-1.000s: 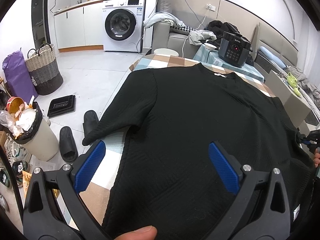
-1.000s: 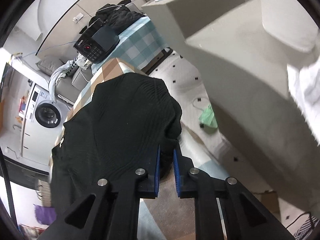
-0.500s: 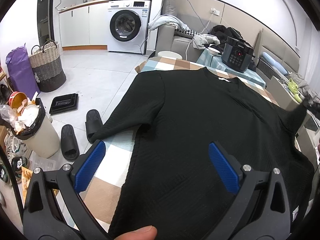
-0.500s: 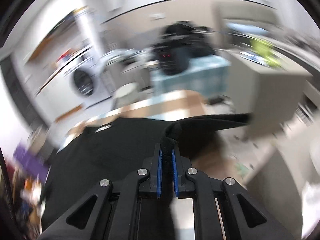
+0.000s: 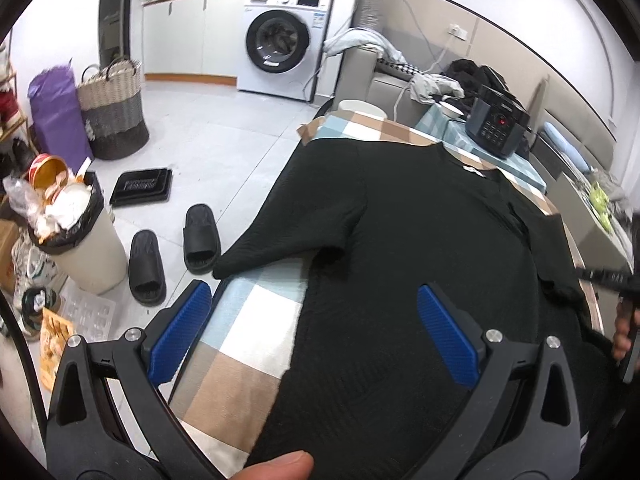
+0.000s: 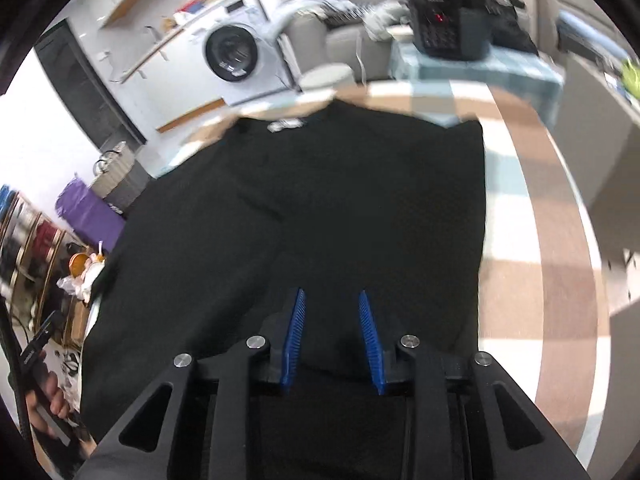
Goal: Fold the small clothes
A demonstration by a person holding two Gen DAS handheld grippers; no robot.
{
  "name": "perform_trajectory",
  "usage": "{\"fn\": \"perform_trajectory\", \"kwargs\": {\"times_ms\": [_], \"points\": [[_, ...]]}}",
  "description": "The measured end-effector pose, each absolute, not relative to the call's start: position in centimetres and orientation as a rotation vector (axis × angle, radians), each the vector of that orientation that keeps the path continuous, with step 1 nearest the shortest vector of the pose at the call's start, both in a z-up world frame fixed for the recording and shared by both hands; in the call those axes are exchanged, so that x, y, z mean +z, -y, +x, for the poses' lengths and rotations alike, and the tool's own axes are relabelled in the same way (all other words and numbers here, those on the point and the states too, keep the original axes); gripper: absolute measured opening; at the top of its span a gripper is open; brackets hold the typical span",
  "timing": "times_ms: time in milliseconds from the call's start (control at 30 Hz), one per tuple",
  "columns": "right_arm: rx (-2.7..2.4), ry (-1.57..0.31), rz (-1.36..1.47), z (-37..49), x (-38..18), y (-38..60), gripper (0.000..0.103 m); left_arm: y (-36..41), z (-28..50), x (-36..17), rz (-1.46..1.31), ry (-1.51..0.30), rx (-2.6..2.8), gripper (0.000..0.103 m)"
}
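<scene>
The black shirt (image 5: 420,264) lies flat on the checked table (image 5: 248,328). The left gripper (image 5: 316,332) hovers angled down, spread wide; the right gripper (image 6: 332,332), just opening, pinches nothing.

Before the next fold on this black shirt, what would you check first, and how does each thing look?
1. Right sleeve folded in over the black shirt: ok.
2. Right claw let go: ok, its jaws have just been opening and nothing is pinched.
3. Left claw open, ready to grab: ok.
4. Left sleeve still spread, hanging off the checked tablecloth: not ok, fold it next.
5. Shirt lying flat: ok.
</scene>
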State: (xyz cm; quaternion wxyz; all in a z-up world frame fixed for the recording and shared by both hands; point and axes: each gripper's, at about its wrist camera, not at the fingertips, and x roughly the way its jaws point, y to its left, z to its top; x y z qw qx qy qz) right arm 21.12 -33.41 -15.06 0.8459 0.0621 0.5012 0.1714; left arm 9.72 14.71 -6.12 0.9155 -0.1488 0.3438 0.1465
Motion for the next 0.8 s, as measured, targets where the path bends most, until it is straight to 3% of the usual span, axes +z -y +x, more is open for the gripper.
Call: {"fn": "perform_trajectory", "kwargs": {"times_ms": [133, 267, 400, 800], "points": [[0.34, -1.116, 0.103, 21.3, -16.0, 32.7, 0.029, -16.8, 10.1, -7.0, -0.38, -0.718, 0.334, 0.102], [0.34, -1.044, 0.167, 19.2, -14.4, 33.9, 0.031, -19.9, 10.4, -8.3, -0.512, -0.728, 0.361, 0.102], [0.332, -0.982, 0.218, 16.6, -12.7, 35.2, 0.037, -24.4, 10.6, -10.3, -0.689, -0.723, 0.365, 0.091], [0.278, -0.916, 0.305, 11.5, -11.1, 37.5, 0.039, -31.8, 14.4, -18.0, -1.055, -0.796, 0.262, 0.084]]}}
